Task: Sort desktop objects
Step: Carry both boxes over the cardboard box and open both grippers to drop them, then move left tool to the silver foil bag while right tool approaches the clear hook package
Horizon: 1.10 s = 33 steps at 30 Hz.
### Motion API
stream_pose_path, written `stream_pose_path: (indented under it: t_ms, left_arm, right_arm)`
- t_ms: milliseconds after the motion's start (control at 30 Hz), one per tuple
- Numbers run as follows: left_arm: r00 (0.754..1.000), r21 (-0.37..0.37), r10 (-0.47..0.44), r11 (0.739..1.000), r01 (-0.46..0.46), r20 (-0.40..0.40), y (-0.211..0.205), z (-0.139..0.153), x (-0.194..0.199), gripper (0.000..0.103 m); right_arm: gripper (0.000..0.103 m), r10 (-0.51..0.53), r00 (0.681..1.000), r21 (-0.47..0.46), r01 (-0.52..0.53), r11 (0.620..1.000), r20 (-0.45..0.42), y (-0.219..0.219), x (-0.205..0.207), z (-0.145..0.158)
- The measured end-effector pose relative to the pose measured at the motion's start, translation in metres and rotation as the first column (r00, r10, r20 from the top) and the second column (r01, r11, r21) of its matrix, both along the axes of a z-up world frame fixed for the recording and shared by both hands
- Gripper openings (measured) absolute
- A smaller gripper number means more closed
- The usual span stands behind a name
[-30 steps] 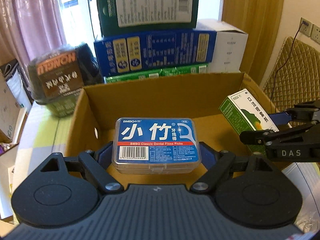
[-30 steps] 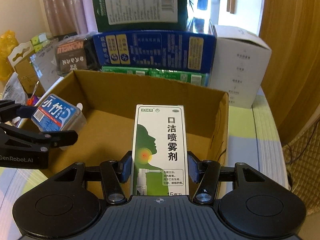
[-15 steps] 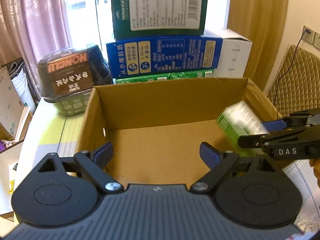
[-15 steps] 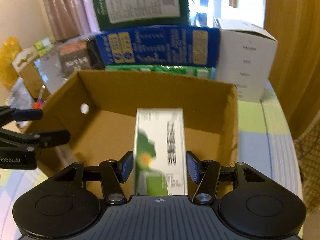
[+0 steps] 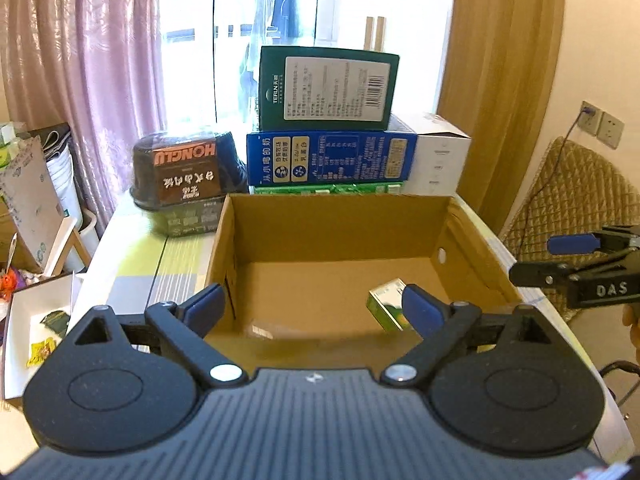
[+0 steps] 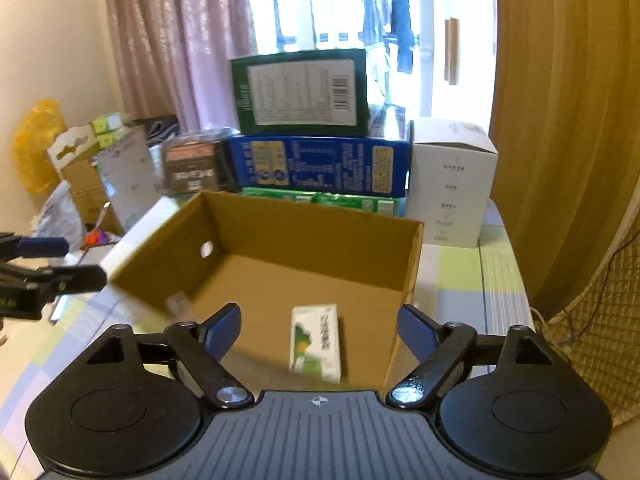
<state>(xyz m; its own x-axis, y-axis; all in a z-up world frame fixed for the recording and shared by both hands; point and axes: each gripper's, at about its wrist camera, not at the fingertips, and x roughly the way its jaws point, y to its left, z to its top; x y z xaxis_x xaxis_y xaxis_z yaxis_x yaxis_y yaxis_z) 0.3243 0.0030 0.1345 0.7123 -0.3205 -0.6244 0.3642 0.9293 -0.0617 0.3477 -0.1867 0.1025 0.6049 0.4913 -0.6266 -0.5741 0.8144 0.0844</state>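
An open cardboard box (image 5: 332, 228) (image 6: 320, 236) stands on the table in front of both grippers. A green-and-white spray carton (image 6: 316, 340) (image 5: 386, 310) lies on its floor near the right wall. My left gripper (image 5: 312, 308) (image 6: 60, 262) is open and holds nothing, above the box's near-left edge. My right gripper (image 6: 320, 322) (image 5: 556, 258) is open wide and holds nothing, above the near-right edge, with the carton below it. A blurred pale patch (image 6: 176, 304) shows by the near-left wall; I cannot tell whether it is the blue floss-pick case.
Behind the box are a stacked dark green box (image 5: 328, 84), a blue box (image 5: 328, 158), a white box (image 5: 440, 160) and a dark wrapped pack (image 5: 184, 172). A white tray (image 5: 24, 320) lies at the left. A quilted chair (image 5: 580, 200) stands at the right.
Both grippers opened and drew back and up from the box. The floss-pick case left my left gripper. The spray carton dropped from my right gripper onto the box floor.
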Motion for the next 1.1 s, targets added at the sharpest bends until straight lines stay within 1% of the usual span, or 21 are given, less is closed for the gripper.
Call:
stream_pose_path:
  t_ms: [133, 267, 367, 433, 500, 567, 700, 800, 900, 967, 1000, 1067, 1100]
  left_arm:
    - [1.0, 0.013, -0.002, 1.0, 0.002, -0.014, 0.009, 0.001, -0.044, 0.095]
    - [0.999, 0.039, -0.021, 0.999, 0.023, -0.046, 0.019, -0.007, -0.088, 0.096]
    - [0.997, 0.083, -0.059, 0.995, 0.062, -0.048, 0.021, -0.018, -0.118, 0.096]
    - [0.994, 0.108, -0.1, 0.989, 0.105, -0.055, 0.018, -0.026, -0.134, 0.096]
    - [0.987, 0.131, -0.145, 0.98, 0.153, -0.065, 0.012, -0.033, -0.145, 0.096]
    - [0.977, 0.155, -0.2, 0.965, 0.21, -0.078, 0.002, -0.04, -0.153, 0.096]
    - [0.942, 0.208, -0.323, 0.919, 0.335, -0.087, -0.016, -0.053, -0.169, 0.096]
    - [0.907, 0.254, -0.409, 0.871, 0.42, -0.096, -0.03, -0.06, -0.177, 0.096]
    - [0.873, 0.264, -0.477, 0.833, 0.487, -0.103, -0.038, -0.066, -0.177, 0.096]
    - [0.853, 0.293, -0.511, 0.804, 0.518, -0.106, -0.044, -0.072, -0.177, 0.096]
    - [0.841, 0.318, -0.531, 0.783, 0.534, -0.105, -0.047, -0.075, -0.176, 0.096]
    - [0.811, 0.381, -0.576, 0.73, 0.568, -0.105, -0.055, -0.083, -0.175, 0.096]
    - [0.791, 0.42, -0.602, 0.694, 0.585, -0.107, -0.059, -0.087, -0.175, 0.096]
  right_arm:
    - [0.092, 0.037, 0.999, -0.013, -0.037, 0.999, -0.003, -0.016, -0.046, -0.001]
    - [0.095, 0.09, 0.996, -0.081, -0.089, 0.993, 0.005, -0.042, -0.084, -0.014]
    - [0.095, 0.103, 0.995, -0.149, -0.102, 0.984, -0.003, -0.064, -0.103, -0.028]
    - [0.096, 0.116, 0.993, -0.192, -0.116, 0.975, -0.008, -0.08, -0.115, -0.038]
    - [0.096, 0.129, 0.991, -0.232, -0.13, 0.964, -0.02, -0.095, -0.126, -0.05]
    - [0.096, 0.152, 0.988, -0.268, -0.154, 0.951, -0.027, -0.106, -0.134, -0.061]
    - [0.096, 0.247, 0.969, -0.355, -0.239, 0.904, -0.023, -0.124, -0.151, -0.081]
    - [0.096, 0.331, 0.943, -0.415, -0.307, 0.856, -0.015, -0.131, -0.161, -0.091]
    - [0.096, 0.39, 0.921, -0.441, -0.356, 0.824, -0.015, -0.131, -0.163, -0.095]
    - [0.096, 0.425, 0.905, -0.452, -0.387, 0.804, -0.019, -0.131, -0.162, -0.101]
    - [0.096, 0.441, 0.897, -0.46, -0.401, 0.792, -0.023, -0.131, -0.16, -0.103]
    - [0.096, 0.474, 0.88, -0.484, -0.428, 0.763, -0.031, -0.128, -0.158, -0.11]
    - [0.096, 0.491, 0.87, -0.5, -0.442, 0.745, -0.037, -0.126, -0.157, -0.114]
